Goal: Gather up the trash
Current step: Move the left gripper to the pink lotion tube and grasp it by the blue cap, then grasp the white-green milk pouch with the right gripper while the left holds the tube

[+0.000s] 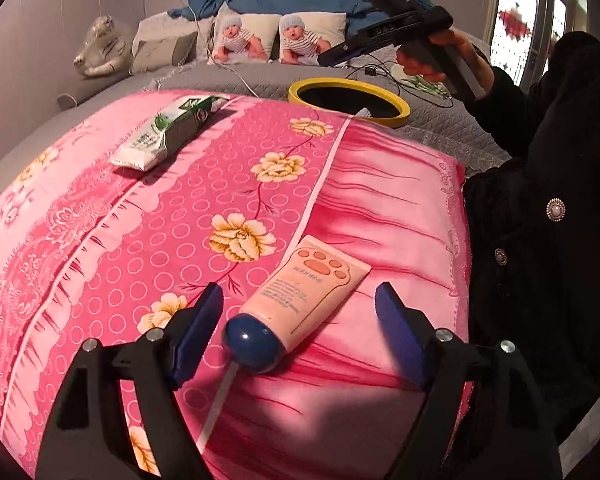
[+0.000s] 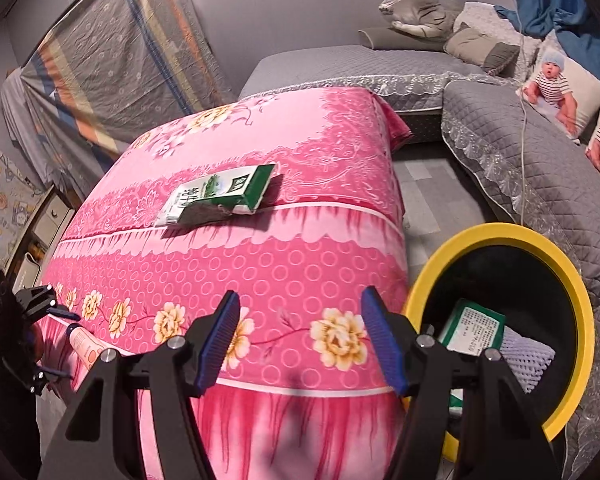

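Observation:
A pink tube with a blue cap (image 1: 300,280) lies on the pink flowered cover (image 1: 172,232). My left gripper (image 1: 299,287) straddles it, jaws open, both pads clear of the tube's sides. A flattened green and white milk carton (image 1: 168,132) lies farther back on the cover. In the right wrist view, my right gripper (image 2: 301,293) hangs open and empty over the cover's edge beside the yellow-rimmed bin (image 2: 580,320). A green and white carton (image 2: 472,328) and a white foam net (image 2: 528,356) lie inside the bin. The tube (image 2: 85,346) and left gripper (image 2: 62,344) show at far left.
A grey quilted sofa (image 2: 520,168) with baby-print pillows (image 2: 556,88) curves behind the bin, with cables trailing over it. A person in a dark buttoned coat (image 1: 548,220) stands at the right of the cover. A plastic-wrapped mattress (image 2: 120,52) leans on the wall.

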The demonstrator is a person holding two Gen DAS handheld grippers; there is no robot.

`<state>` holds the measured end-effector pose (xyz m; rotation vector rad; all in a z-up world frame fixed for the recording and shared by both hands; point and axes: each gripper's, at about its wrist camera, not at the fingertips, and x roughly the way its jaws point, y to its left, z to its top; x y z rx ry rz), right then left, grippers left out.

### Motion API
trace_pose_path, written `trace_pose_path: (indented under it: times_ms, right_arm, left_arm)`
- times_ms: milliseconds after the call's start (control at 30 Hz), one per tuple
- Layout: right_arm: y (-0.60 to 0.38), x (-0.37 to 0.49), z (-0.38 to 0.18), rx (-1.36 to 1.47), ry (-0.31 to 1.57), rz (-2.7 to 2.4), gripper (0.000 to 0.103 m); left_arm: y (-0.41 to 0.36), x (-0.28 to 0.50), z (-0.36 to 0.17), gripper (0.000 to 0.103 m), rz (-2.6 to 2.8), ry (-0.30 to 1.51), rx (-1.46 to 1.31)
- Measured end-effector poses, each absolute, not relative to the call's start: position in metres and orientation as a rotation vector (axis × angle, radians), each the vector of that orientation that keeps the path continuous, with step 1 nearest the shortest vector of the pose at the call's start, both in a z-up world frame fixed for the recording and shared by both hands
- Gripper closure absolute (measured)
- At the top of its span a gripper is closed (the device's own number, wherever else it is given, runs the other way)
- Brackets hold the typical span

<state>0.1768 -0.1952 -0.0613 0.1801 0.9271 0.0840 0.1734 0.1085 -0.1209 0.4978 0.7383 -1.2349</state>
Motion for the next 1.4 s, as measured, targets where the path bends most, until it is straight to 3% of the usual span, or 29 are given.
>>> trace_pose_path:
  times_ms: [67,133,200,333,400,700,800,967,1400]
  right_arm:
    - [-0.195,0.178,-0.061,0.181,0.93,0.086,0.043]
    - [-0.195,0.178,-0.062,0.183,0.932,0.088,0.043]
    - [-0.196,0.178,-0.061,0.184,0.93,0.086,0.043]
    - [-0.196,0.176,-0.058,0.18,0.922,0.093,0.043]
    - [-0.194,0.175,-0.055,0.167,0.914,0.103,0.043]
    - [-0.175,0.174,-0.043,0.062,0.856,0.201,0.043]
    - [-0.15,0.186,-0.041,-0.114,0.844,0.275,0.037]
    - [-0.103,0.217,-0.045,-0.567,0.751,0.431,0.037]
    - [-0.046,0.344,-0.104,-0.996,1.015,0.718,0.037]
  left_arm:
    - [0.107,0.176,-0.124,0.033,-1.23,0.746,0.509]
    - [0.103,0.178,-0.129,0.045,-1.22,0.759,0.526]
    - [0.101,0.179,-0.131,0.046,-1.215,0.767,0.533]
    - [0.1,0.176,-0.129,0.064,-1.2,0.757,0.546]
    - [0.1,0.173,-0.126,0.068,-1.192,0.753,0.549]
    - [0.106,0.153,-0.105,0.068,-1.125,0.687,0.523]
    - [0.115,0.143,-0.087,0.068,-1.092,0.637,0.471]
    - [0.133,0.133,-0.066,0.068,-1.013,0.573,0.333]
    - [0.153,0.133,-0.055,0.068,-0.834,0.513,0.128]
